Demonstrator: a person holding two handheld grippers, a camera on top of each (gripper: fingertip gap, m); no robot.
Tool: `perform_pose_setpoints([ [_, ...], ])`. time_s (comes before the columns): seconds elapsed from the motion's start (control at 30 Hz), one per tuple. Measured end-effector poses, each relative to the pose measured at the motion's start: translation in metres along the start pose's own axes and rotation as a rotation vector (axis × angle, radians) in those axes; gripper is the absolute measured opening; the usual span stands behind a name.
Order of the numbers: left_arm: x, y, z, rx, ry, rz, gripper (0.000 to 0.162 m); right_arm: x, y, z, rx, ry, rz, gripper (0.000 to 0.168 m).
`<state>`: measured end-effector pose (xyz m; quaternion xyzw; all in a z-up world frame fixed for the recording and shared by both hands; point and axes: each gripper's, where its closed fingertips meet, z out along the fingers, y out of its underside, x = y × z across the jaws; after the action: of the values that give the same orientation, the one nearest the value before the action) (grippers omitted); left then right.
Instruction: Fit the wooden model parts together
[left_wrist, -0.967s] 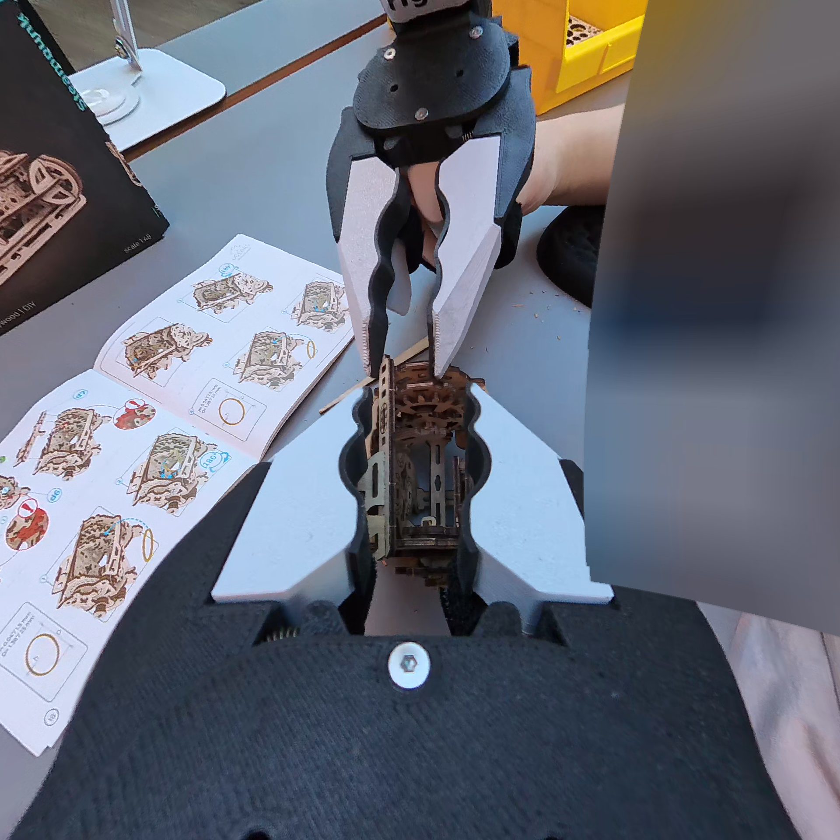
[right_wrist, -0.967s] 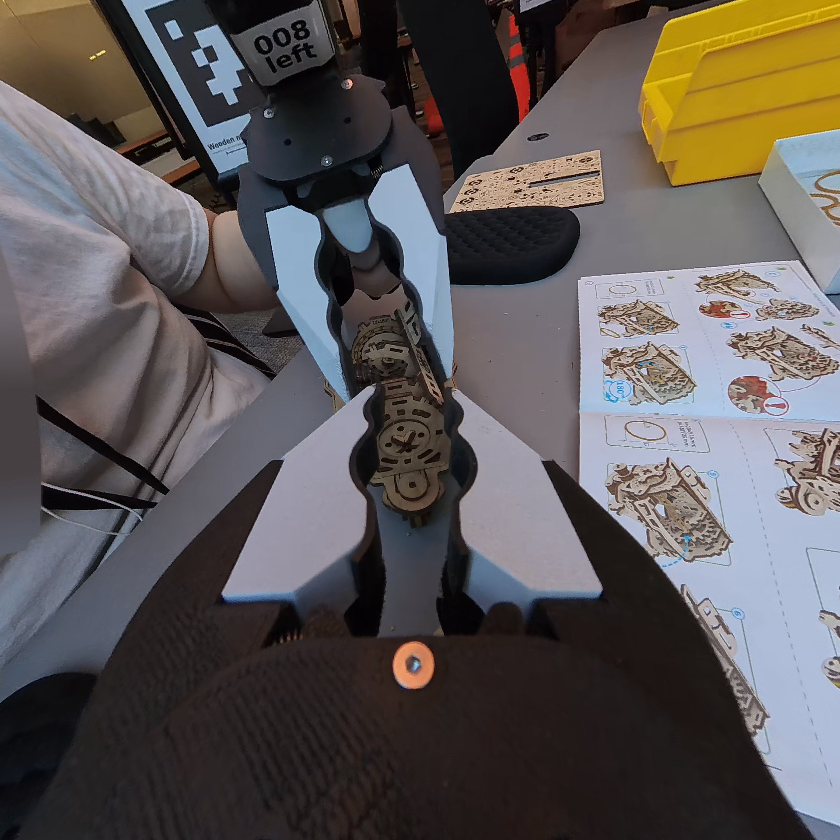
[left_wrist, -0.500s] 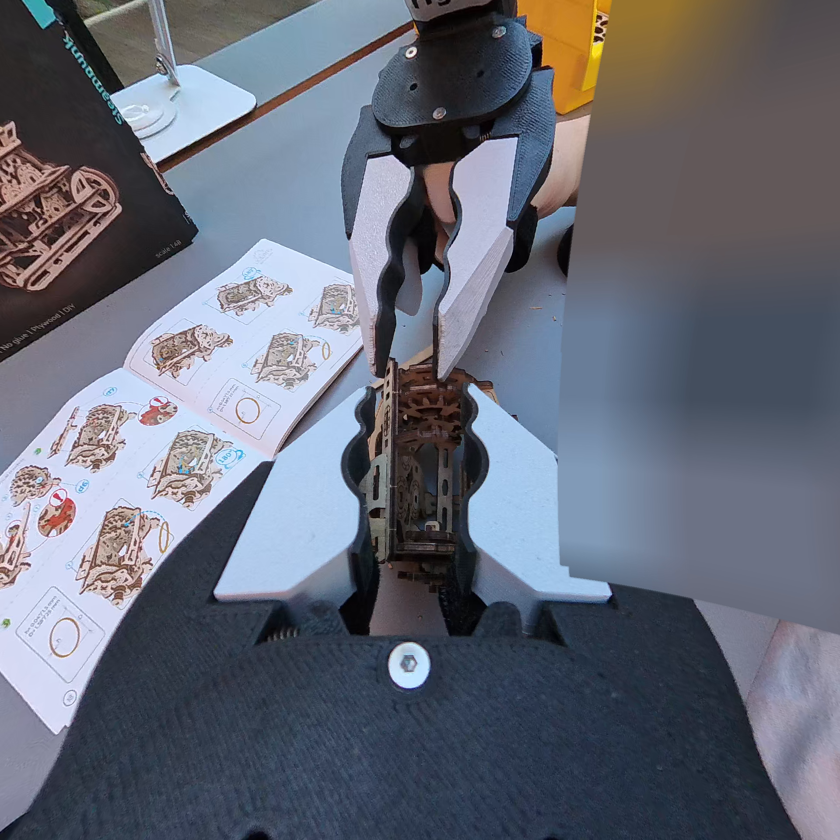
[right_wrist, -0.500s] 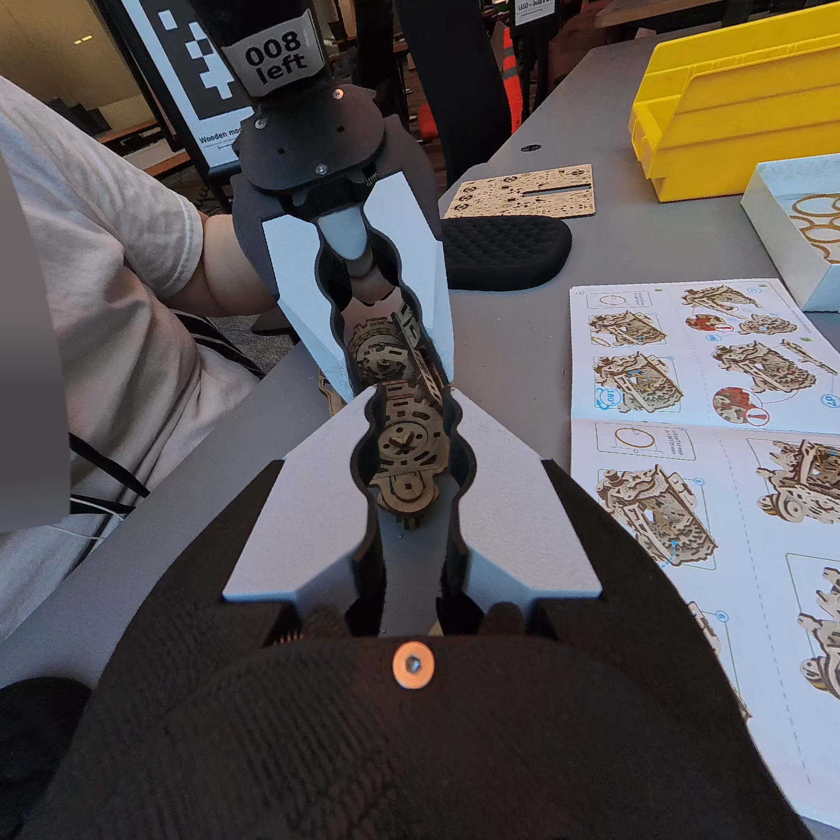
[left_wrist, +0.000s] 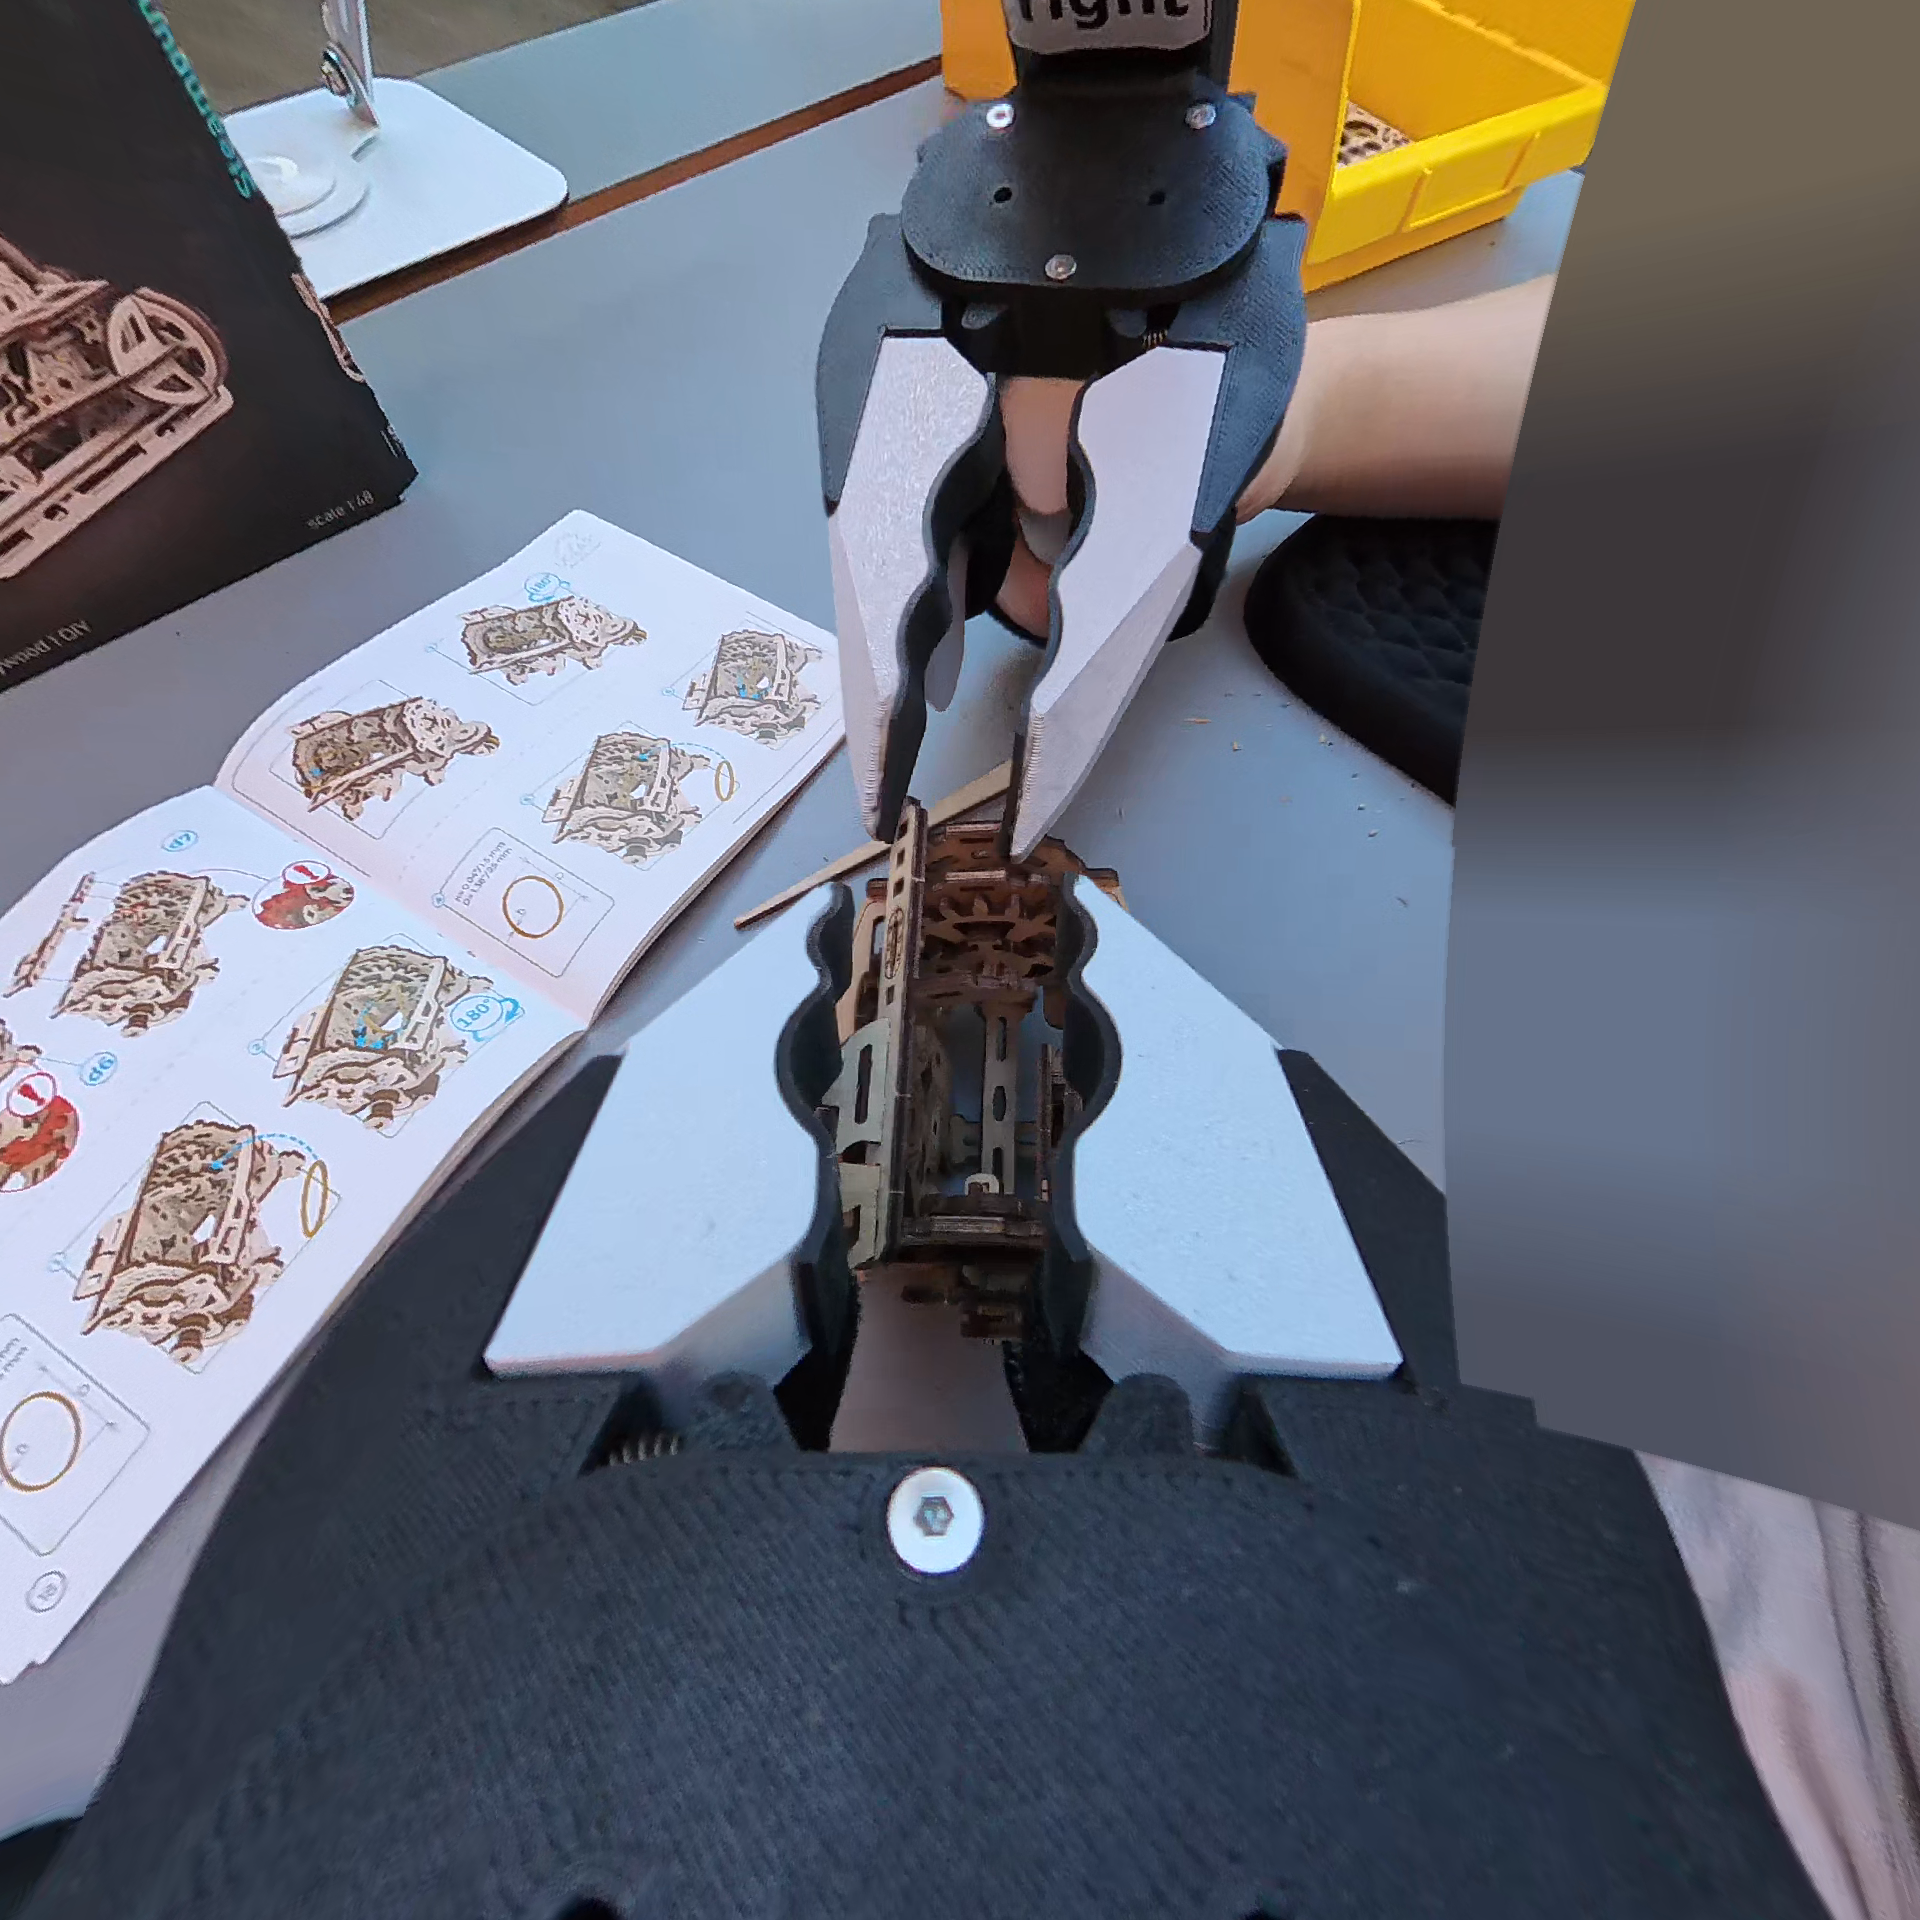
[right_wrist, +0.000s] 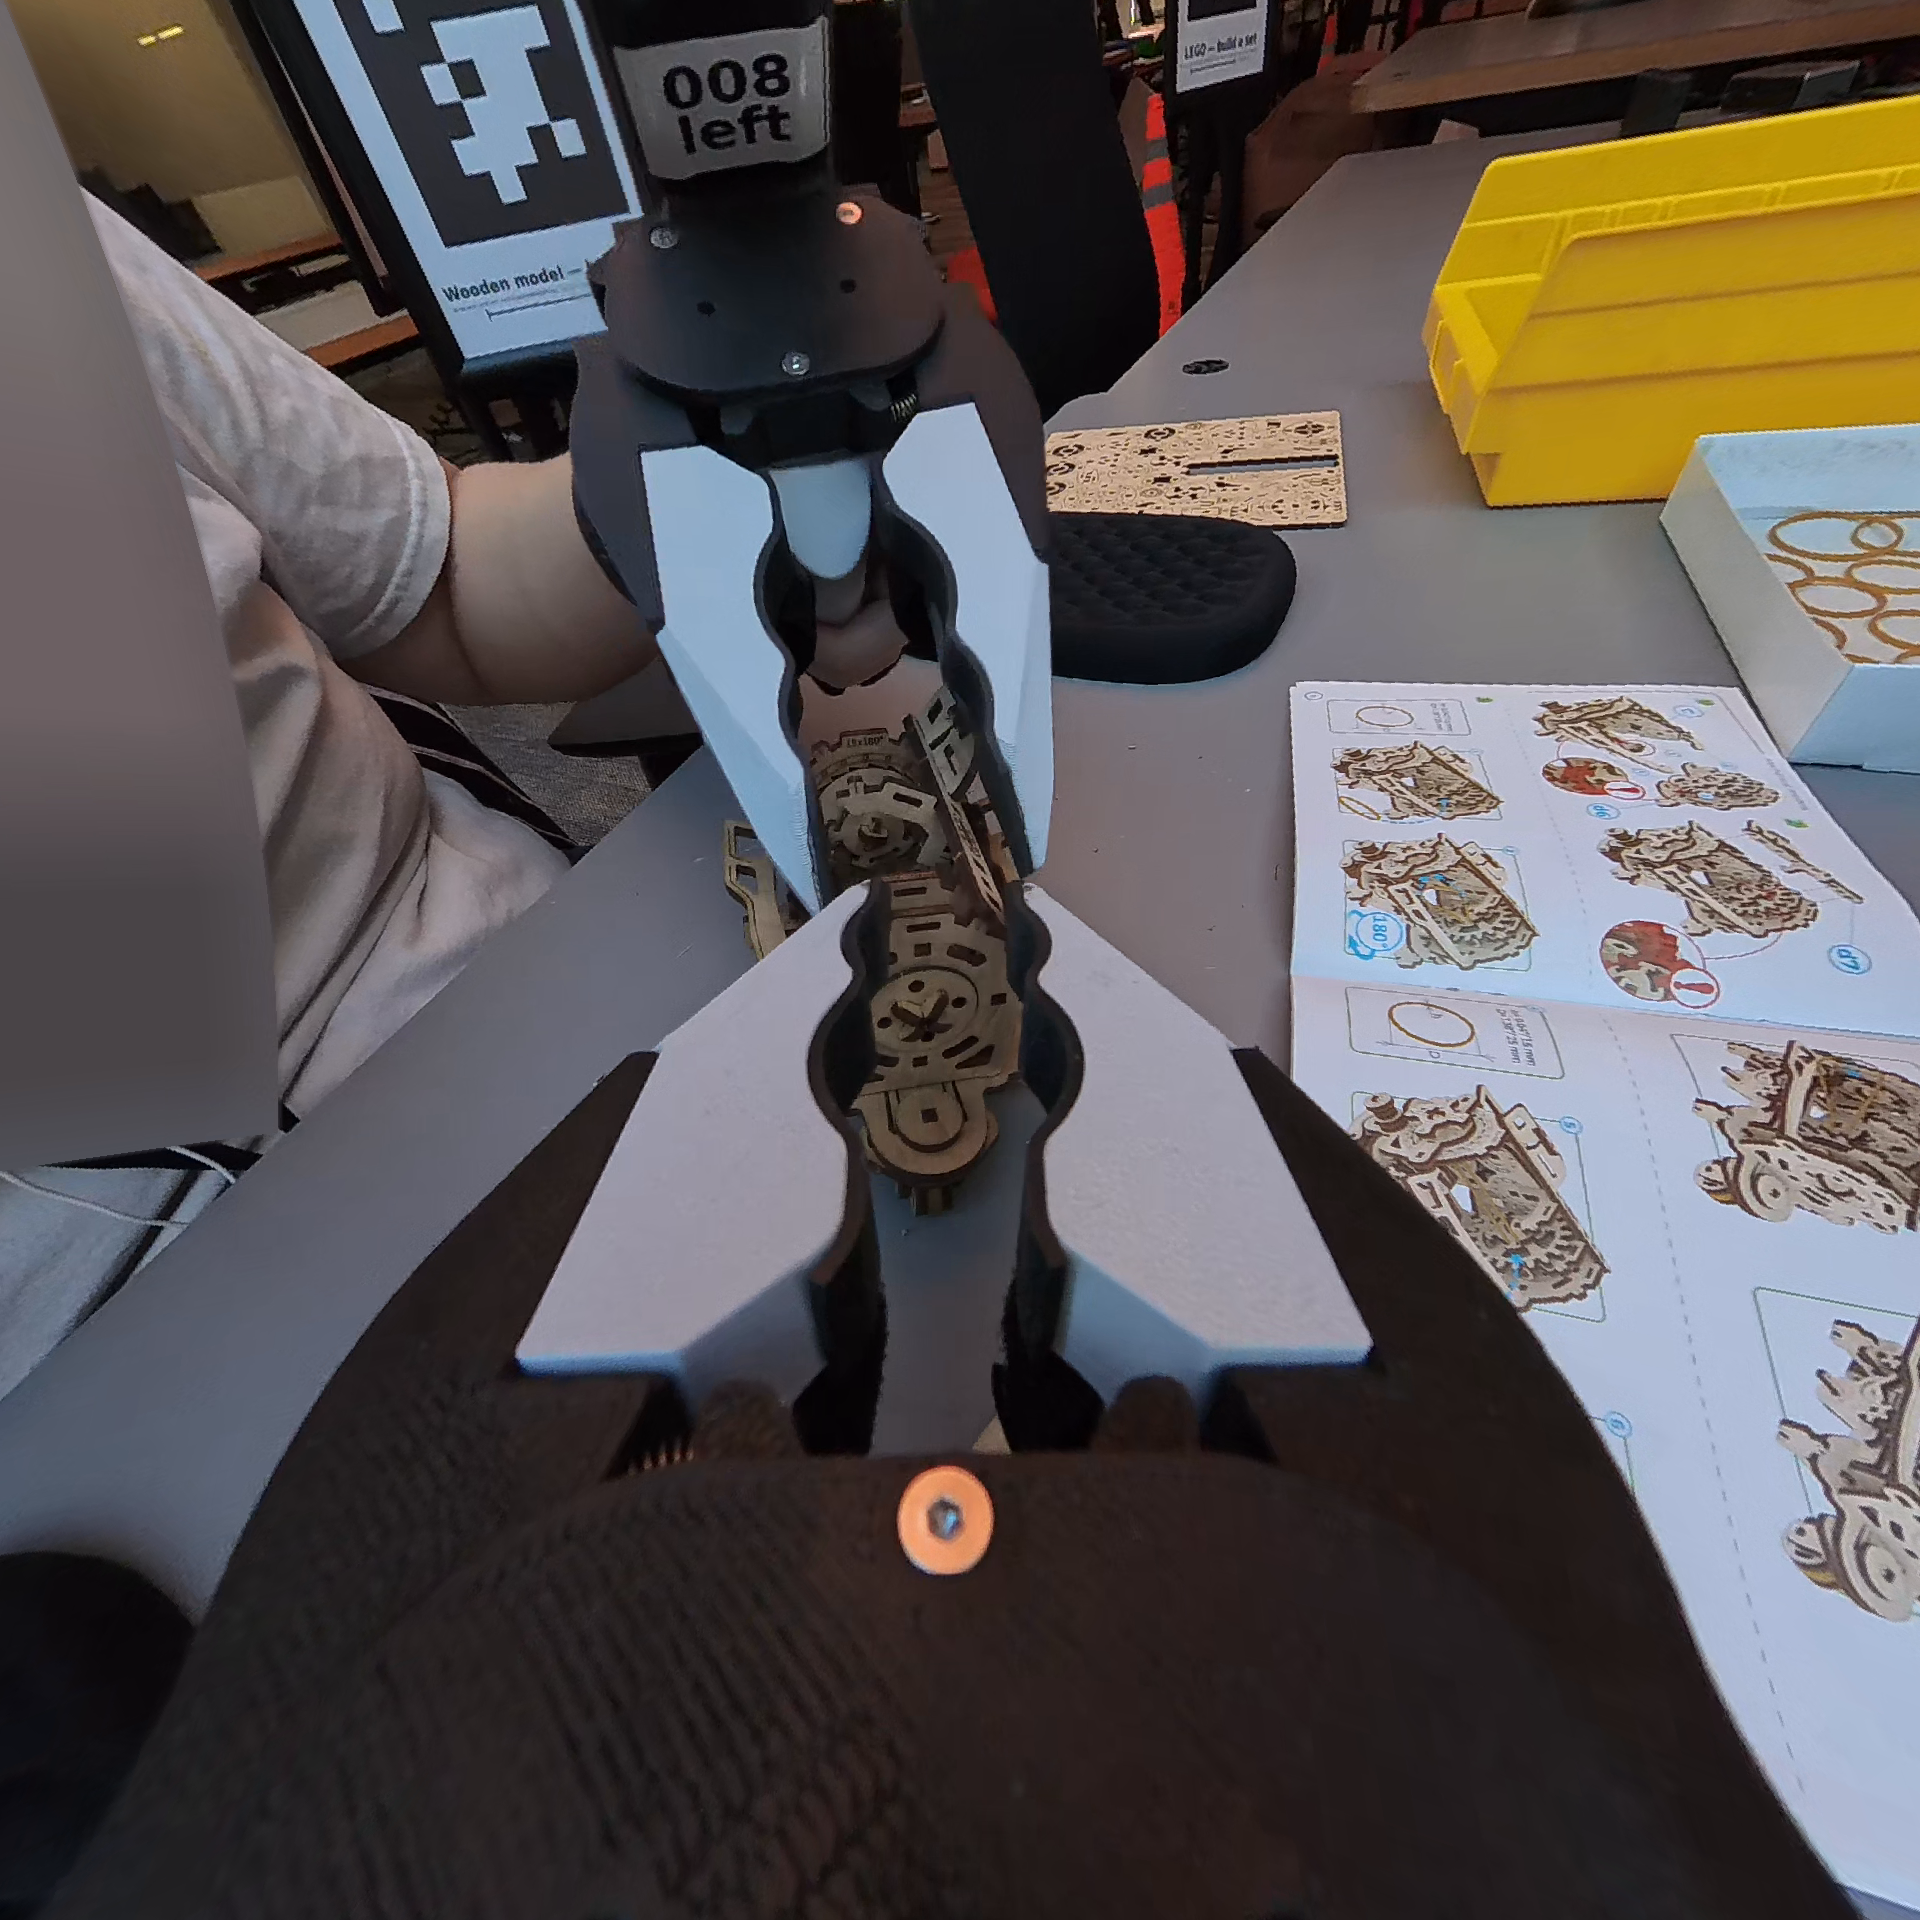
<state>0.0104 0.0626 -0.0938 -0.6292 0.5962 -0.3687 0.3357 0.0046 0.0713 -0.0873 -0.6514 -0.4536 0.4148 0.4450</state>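
Gripping the wooden model (left_wrist: 961, 1081) between its pale fingers, the left gripper (left_wrist: 951, 925) fills the foot of the left wrist view, and its hold looks the same as half a second ago. The model's long axis runs along the fingers, away from the camera, its far end of stacked gears meeting the tips of the right gripper (left_wrist: 951, 831), which reaches in from the top of the view. Since the earlier frame the instruction booklet (left_wrist: 395, 935) has slid toward the left edge, the black box (left_wrist: 135, 343) sits further out of view, and more of the yellow bin (left_wrist: 1455, 135) shows. A thin wooden strip (left_wrist: 831, 878) lies on the grey table (left_wrist: 623, 395) just behind the model. In the right wrist view the right gripper (right_wrist: 940, 914) is closed on the model's near end (right_wrist: 930, 1029), a flat plate with a round, cross-marked hub facing up; the left gripper (right_wrist: 914, 873) opposite clamps the geared far end. The model's long axis again points away from the camera, held above the table's edge. Compared with the previous frame, the booklet (right_wrist: 1610, 987) has shifted slightly right. A part sheet (right_wrist: 1195, 468) and a black pad (right_wrist: 1174, 603) lie beyond.
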Motion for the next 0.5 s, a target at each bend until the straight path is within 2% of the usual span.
perform_pose_setpoints([
  [0.17,-0.0006,-0.0004,-0.0024,0.002,0.051,-0.074,0.034,0.0012,0.0001,-0.0004,0.006,-0.002,0.011,0.021],
  [0.5,0.0025,-0.0015,0.0012,0.01,-0.009,0.017,0.028,0.0034,0.0013,-0.0028,0.016,-0.012,0.037,0.022],
])
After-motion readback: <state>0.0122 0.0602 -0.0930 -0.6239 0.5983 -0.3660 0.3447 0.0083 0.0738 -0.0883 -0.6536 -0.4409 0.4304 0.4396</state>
